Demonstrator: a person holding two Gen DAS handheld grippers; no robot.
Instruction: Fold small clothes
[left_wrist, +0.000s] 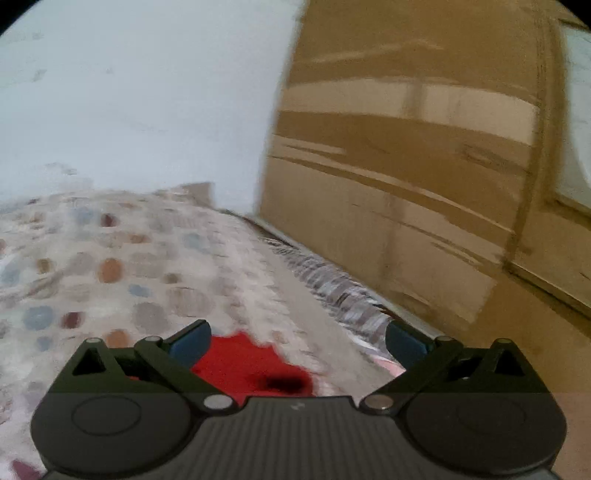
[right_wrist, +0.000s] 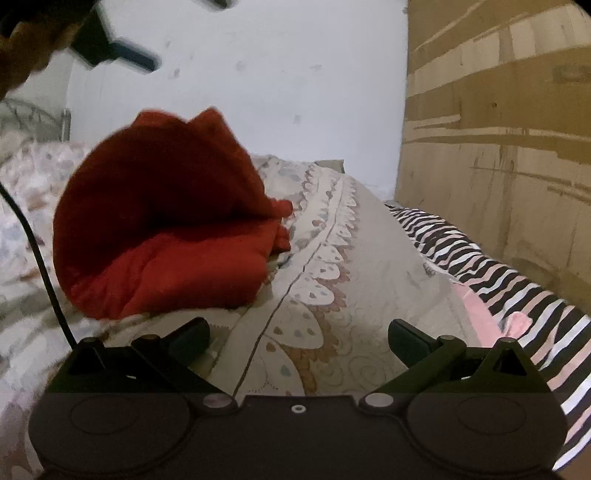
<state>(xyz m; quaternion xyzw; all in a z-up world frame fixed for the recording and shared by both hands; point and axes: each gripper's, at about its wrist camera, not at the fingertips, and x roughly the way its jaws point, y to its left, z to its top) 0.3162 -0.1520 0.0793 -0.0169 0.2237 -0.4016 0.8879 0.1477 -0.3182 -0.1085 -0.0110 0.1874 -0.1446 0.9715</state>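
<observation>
A small red garment (right_wrist: 166, 221) lies on the patterned bedspread (right_wrist: 332, 295), folded over itself with its upper layer bulging up. In the left wrist view a part of the red garment (left_wrist: 243, 365) shows just below and between the fingers. My left gripper (left_wrist: 297, 341) is open and empty, raised above the garment; it also shows blurred at the top left of the right wrist view (right_wrist: 122, 51). My right gripper (right_wrist: 297, 338) is open and empty, low over the bedspread to the right of the garment.
A zebra-striped cloth (right_wrist: 498, 277) runs along the bed's right edge. A large cardboard panel (right_wrist: 498, 129) stands to the right, a pale wall (right_wrist: 277, 74) behind. A black cable (right_wrist: 40, 266) hangs at the left. A metal bed frame (right_wrist: 33, 118) is far left.
</observation>
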